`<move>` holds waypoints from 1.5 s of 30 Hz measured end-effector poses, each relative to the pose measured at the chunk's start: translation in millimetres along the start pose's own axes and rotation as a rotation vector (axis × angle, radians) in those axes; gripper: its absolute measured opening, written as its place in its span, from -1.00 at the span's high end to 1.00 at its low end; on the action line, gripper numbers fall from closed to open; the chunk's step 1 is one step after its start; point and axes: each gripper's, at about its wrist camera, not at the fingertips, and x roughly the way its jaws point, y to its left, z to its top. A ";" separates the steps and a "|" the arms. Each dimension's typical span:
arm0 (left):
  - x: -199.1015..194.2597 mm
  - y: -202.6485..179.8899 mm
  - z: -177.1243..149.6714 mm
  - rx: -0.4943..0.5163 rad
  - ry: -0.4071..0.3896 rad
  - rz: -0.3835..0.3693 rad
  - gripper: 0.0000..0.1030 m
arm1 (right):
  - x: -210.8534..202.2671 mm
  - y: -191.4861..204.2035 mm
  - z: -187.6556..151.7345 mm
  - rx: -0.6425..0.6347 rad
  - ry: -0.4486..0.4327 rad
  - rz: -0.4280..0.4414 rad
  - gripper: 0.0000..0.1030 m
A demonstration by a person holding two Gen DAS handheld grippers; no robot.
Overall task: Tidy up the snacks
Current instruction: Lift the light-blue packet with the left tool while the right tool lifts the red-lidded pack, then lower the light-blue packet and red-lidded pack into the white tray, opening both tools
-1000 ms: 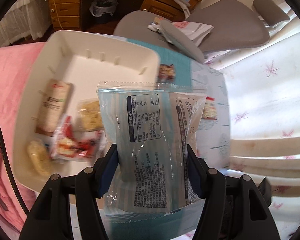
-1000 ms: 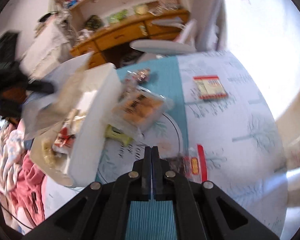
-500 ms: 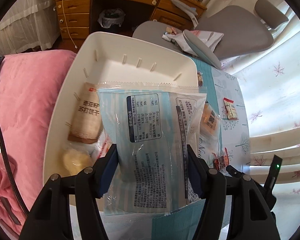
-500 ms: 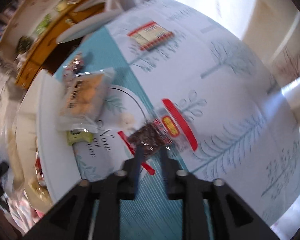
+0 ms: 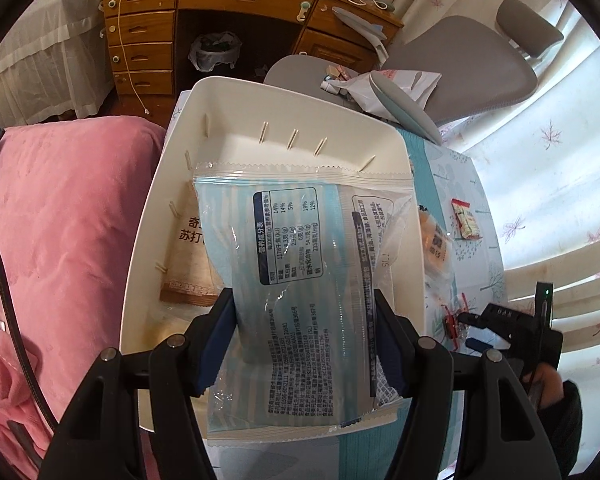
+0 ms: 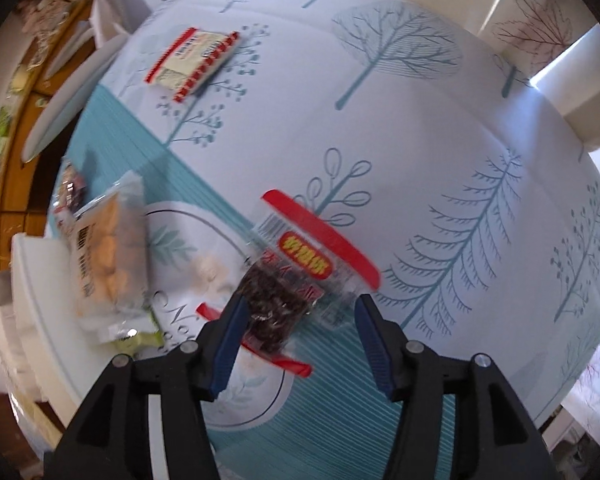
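Note:
My left gripper [image 5: 304, 320] is shut on a large pale blue snack bag [image 5: 300, 264] and holds it above the white tray [image 5: 220, 120]. A brown cracker pack [image 5: 188, 256] lies in the tray, partly hidden by the bag. My right gripper [image 6: 298, 320] is open, its jaws on either side of a clear red-edged packet of dark snacks [image 6: 296, 264] that lies on the tablecloth. That gripper also shows at the right of the left wrist view [image 5: 500, 320].
A red-and-white packet [image 6: 192, 60] lies far on the tree-print tablecloth [image 6: 420, 140]. A clear pack of orange biscuits [image 6: 108, 248] and a green packet [image 6: 140, 336] lie beside the tray's wall [image 6: 32, 280]. A pink cushion [image 5: 60, 240], grey chair [image 5: 460, 64] and wooden desk [image 5: 220, 0] surround the table.
My right gripper opened from shut and moved down over the red-edged packet. My left gripper carried the blue bag further over the tray.

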 end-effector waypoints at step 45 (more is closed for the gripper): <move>-12.1 15.5 -13.7 -0.024 -0.061 -0.015 -0.23 | -55.4 60.3 -66.2 -0.203 -0.168 0.103 -0.10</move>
